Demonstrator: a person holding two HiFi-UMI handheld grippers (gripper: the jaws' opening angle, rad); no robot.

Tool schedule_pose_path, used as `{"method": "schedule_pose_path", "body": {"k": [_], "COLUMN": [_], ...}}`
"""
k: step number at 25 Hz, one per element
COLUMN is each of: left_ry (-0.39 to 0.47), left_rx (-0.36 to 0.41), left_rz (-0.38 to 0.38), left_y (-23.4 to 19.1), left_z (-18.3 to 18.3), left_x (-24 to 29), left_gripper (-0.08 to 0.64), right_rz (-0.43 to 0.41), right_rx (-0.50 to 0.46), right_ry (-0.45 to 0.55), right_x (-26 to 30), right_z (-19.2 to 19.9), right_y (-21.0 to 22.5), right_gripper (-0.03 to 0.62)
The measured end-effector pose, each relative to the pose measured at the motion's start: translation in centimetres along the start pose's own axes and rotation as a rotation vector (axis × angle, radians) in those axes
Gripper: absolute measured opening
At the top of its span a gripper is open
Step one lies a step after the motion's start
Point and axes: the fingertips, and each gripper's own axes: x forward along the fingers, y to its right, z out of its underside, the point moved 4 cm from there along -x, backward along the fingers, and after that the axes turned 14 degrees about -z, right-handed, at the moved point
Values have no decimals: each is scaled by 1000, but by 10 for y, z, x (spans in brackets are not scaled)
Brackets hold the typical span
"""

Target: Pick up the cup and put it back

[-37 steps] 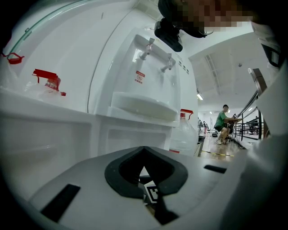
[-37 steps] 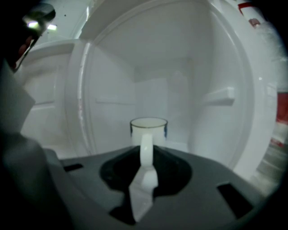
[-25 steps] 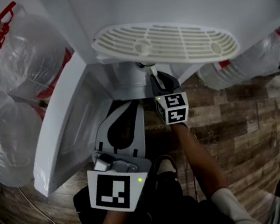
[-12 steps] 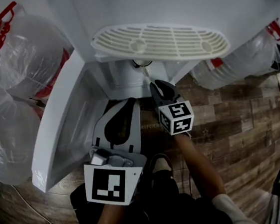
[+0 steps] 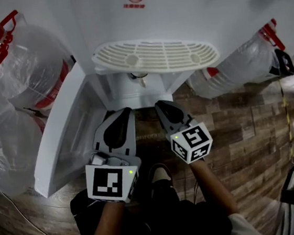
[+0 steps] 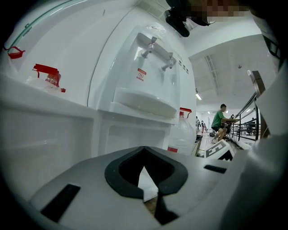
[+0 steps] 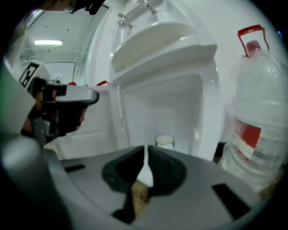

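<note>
- Left claw (image 5: pixel 124 112) sits lower centre-left in the head view and points toward the top of the frame. Its jaws are together, with nothing between them.
- Right claw (image 5: pixel 160 105) lies just right of it, angled to the upper left. Its jaws have just been closing to a thin slit and are empty.
- Left forearm (image 5: pixel 104 230) and right forearm (image 5: pixel 210 188) reach up from the bottom edge.

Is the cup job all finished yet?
Nearly, it seems. Done: the cup stands upright inside the water dispenser's lower compartment, and nothing touches it. In hand: nothing; the right hand-held gripper has just been closing its jaws, with nothing between them. Left: perhaps only shutting the open cabinet door.
</note>
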Motion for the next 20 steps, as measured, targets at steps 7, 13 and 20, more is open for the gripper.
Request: {"method": "schedule_pose_path", "body": {"k": [7,13,20], "left_ry": [13,-2,81], "left_rx": [37,35,43], "left_rz": [85,98,123], "left_y": [25,26,31], "left_z": [-12,-47,-109], "left_x": [-14,-23,-28], "left_gripper": [8,8,8], "right_rz": [-84,-109,-97], "right_rx": [-18,-100,-131], "right_ry": [54,85,144], "right_x": [-45,-81,-109], "right_z": [-52,-115,-182], "right_y": [-36,-64,-71], "right_gripper": [23,23,23]}}
